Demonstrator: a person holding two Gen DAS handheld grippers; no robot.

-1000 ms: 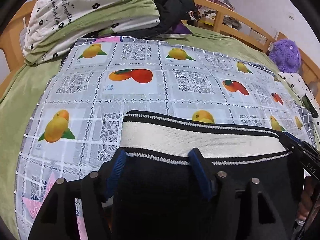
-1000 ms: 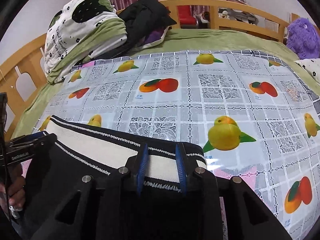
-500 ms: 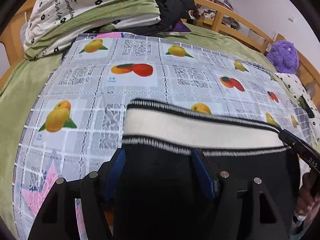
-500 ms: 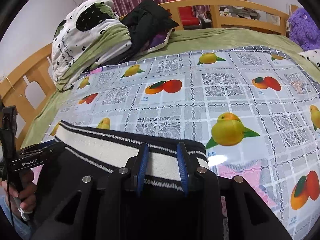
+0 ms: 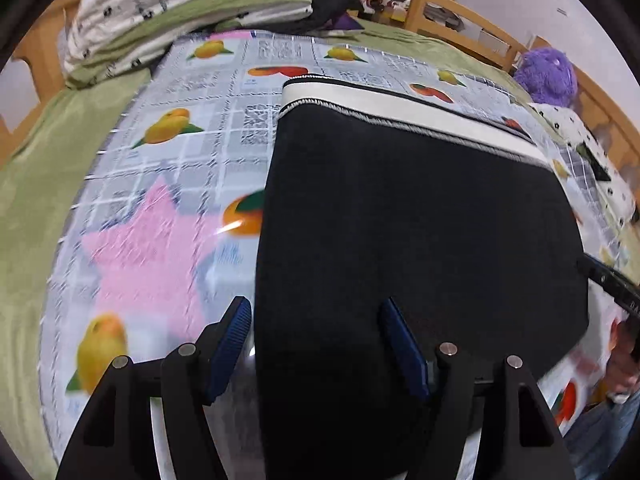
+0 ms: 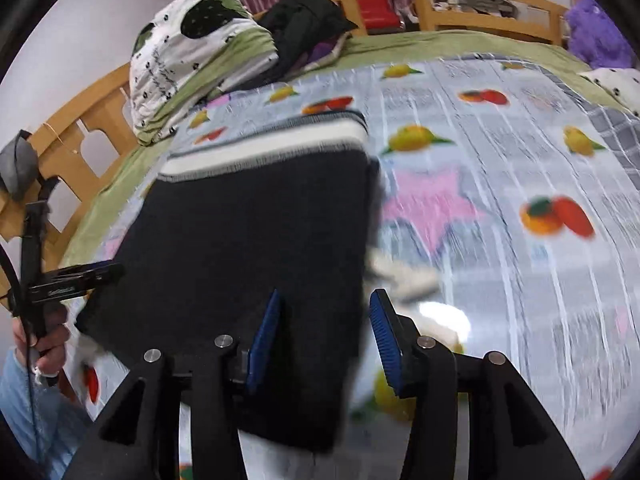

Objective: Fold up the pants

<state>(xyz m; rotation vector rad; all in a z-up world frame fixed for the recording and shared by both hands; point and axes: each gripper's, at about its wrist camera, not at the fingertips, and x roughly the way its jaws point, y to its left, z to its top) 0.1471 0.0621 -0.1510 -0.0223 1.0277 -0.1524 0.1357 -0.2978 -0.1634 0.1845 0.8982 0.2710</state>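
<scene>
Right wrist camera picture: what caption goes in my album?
Black pants with white waistband folded on fruit-print tablecloth.

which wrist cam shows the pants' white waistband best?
Left wrist: the white waistband runs sharp and unbroken across the far edge of the pants. Right wrist shows the same waistband motion-blurred and foreshortened.

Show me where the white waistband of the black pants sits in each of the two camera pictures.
Left wrist view: the waistband runs across the upper middle, slanting down to the right, at the pants' far end.
Right wrist view: the waistband lies upper left of centre, blurred.
Shared landmark: the purple plush toy, far right in both.
</scene>
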